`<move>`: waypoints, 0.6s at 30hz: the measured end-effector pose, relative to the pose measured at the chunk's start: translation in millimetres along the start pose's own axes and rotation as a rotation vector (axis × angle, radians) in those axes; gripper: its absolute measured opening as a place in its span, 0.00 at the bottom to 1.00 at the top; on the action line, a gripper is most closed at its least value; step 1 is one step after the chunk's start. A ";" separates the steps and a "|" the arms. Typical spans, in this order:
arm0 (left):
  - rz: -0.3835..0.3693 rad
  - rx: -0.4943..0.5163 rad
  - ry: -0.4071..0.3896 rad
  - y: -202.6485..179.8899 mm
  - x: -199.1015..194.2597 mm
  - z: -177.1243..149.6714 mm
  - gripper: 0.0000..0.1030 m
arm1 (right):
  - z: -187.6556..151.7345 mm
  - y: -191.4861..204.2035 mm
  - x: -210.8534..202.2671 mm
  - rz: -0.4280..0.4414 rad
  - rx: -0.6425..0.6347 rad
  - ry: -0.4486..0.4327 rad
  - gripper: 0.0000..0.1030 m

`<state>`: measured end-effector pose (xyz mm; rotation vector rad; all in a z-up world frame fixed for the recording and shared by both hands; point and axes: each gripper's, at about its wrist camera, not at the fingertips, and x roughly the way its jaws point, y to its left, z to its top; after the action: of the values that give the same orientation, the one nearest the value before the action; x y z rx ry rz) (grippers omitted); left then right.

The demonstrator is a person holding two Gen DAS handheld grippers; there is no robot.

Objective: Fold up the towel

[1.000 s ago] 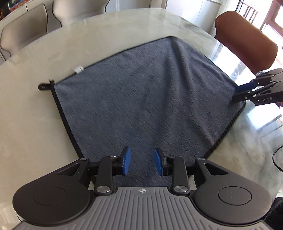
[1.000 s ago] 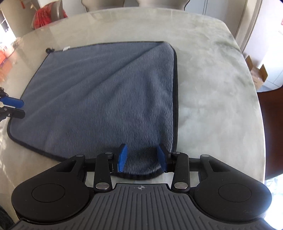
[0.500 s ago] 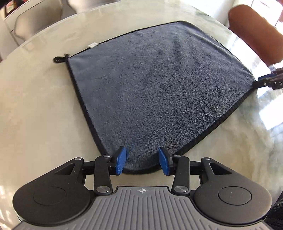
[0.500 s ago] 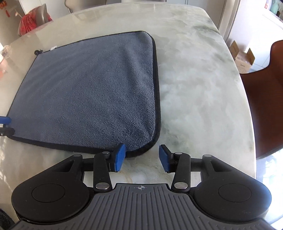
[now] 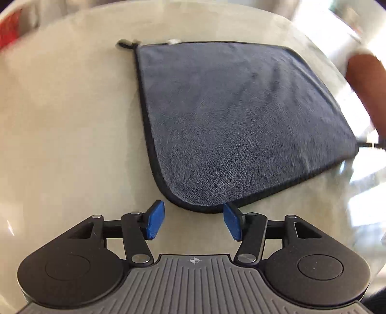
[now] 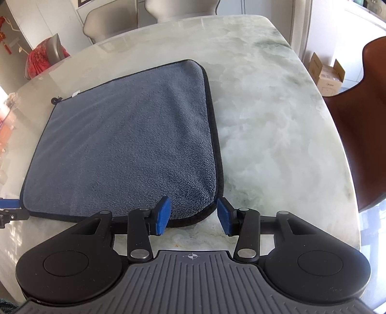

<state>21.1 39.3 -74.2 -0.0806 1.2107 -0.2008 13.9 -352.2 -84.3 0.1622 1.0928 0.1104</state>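
A grey towel [image 5: 241, 125] with black trim lies flat and spread on the marble table [image 5: 67, 135]; it also shows in the right wrist view [image 6: 125, 149]. My left gripper [image 5: 193, 222] is open and empty, its blue pads just short of the towel's near-left corner. My right gripper [image 6: 194, 215] is open and empty at the towel's near-right corner, the corner lying between its blue pads. The left gripper's tip shows at the left edge of the right wrist view [image 6: 9, 207], beside the towel's other near corner.
The marble table [image 6: 277, 125] runs right of the towel to a rounded edge. A brown chair [image 6: 361, 125] stands at the right side, pale chairs [image 6: 113, 19] at the far side. A cardboard box [image 6: 328, 74] sits on the floor beyond.
Both grippers have opened wider and drawn back off the towel's near corners. The towel has gone from held and stretched to lying flat.
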 end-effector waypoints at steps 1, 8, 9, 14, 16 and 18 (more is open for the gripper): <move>-0.004 -0.031 0.004 2.3 0.1 1.8 0.57 | -0.1 0.6 1.6 0.007 0.001 -0.001 0.43; 0.027 -0.097 0.029 -0.2 0.5 10.5 0.56 | -8.6 6.0 9.0 0.011 -0.027 -0.011 0.43; 0.040 -0.088 0.028 -2.5 0.8 11.1 0.56 | -9.4 6.4 9.0 0.010 -0.027 -0.015 0.43; 0.101 -0.041 0.023 -8.0 1.2 13.1 0.34 | -10.2 5.4 9.0 -0.019 -0.018 -0.029 0.43; 0.102 -0.054 0.020 -3.7 0.0 13.2 0.34 | -8.8 1.2 8.1 -0.033 0.006 -0.036 0.43; 0.093 -0.068 0.017 0.5 -1.8 13.3 0.31 | -8.3 -1.9 8.4 -0.027 0.025 -0.040 0.43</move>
<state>33.0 39.6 -68.0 -0.0816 1.2352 -0.0789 10.4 -352.0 -95.7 0.1713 1.0560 0.0688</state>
